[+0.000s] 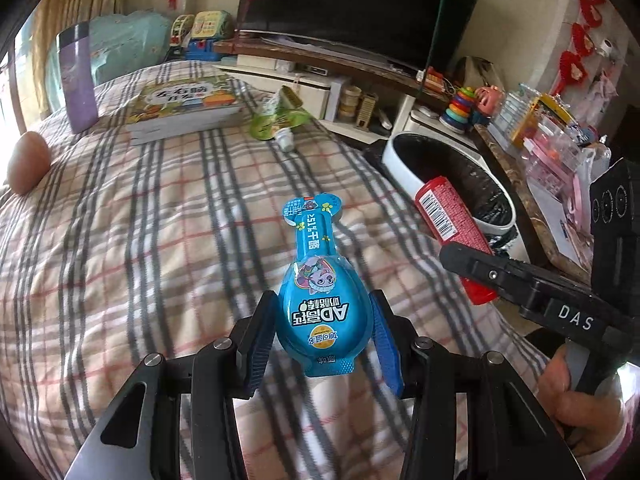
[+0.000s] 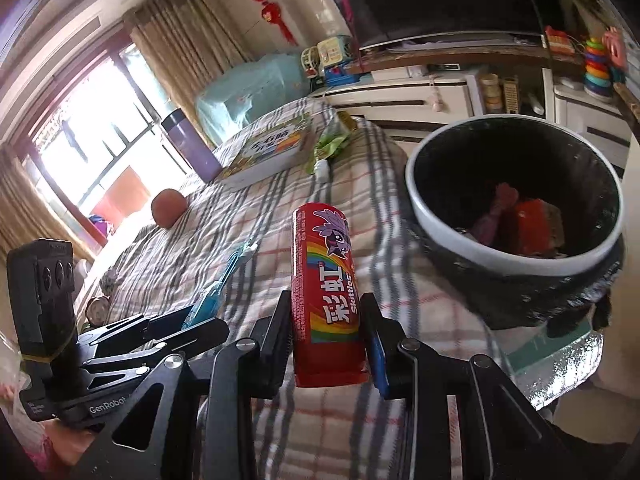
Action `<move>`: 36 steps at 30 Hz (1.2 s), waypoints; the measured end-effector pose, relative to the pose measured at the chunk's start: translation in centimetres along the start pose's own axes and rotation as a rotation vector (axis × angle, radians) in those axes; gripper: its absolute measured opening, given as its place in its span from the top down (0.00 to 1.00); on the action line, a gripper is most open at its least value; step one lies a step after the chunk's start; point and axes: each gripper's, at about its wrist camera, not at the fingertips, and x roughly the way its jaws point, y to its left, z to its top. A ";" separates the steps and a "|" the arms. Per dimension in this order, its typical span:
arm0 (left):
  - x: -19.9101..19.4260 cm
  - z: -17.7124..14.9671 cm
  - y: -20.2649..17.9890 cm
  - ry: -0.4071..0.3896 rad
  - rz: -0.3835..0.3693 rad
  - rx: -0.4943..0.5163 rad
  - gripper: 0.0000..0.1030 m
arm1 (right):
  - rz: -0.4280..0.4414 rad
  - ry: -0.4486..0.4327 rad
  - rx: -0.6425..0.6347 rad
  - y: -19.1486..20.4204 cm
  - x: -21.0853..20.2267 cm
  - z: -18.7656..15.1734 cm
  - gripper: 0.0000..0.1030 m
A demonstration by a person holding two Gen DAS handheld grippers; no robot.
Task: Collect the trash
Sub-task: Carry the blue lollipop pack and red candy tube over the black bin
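- Above the plaid bed (image 1: 160, 220), the left tool (image 1: 324, 332) is clamped on a blue cheese-stick wrapper (image 1: 320, 288), and the right tool (image 2: 326, 336) is clamped on a red Skittles tube (image 2: 326, 300) — both pieces of trash are held in the air, neither yet in the bin.
- The tube is gripped near its lower end, so most of its length stands free; a tilt toward the bin (image 2: 424, 208) could, I judge, let it pivot or slide between the pads.
- The wrapper is a smooth rounded shell pinched at its widest part — it may squirt forward if the squeeze shifts.
- The bin sits just off the bed's edge to the right, already holding some scraps; a release short of its white rim would likely drop the piece on the bed or floor.
- The two tools are near each other, so swinging both to the bin at once risks a knock.
- Farther up the bed lie a green pouch (image 1: 276, 116), a book (image 1: 184, 108), a purple flask (image 1: 78, 80) and an egg-like brown object (image 1: 28, 168), all well clear of the path to the bin.
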 end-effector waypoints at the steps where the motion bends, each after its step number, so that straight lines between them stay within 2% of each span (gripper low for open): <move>1: -0.1 0.0 -0.3 -0.001 -0.002 0.005 0.57 | -0.001 -0.002 0.003 -0.2 -0.2 -0.1 0.68; 36: 1.0 2.5 -5.5 -0.026 -0.053 0.119 0.57 | -0.055 -0.072 0.088 -5.0 -4.1 0.1 0.68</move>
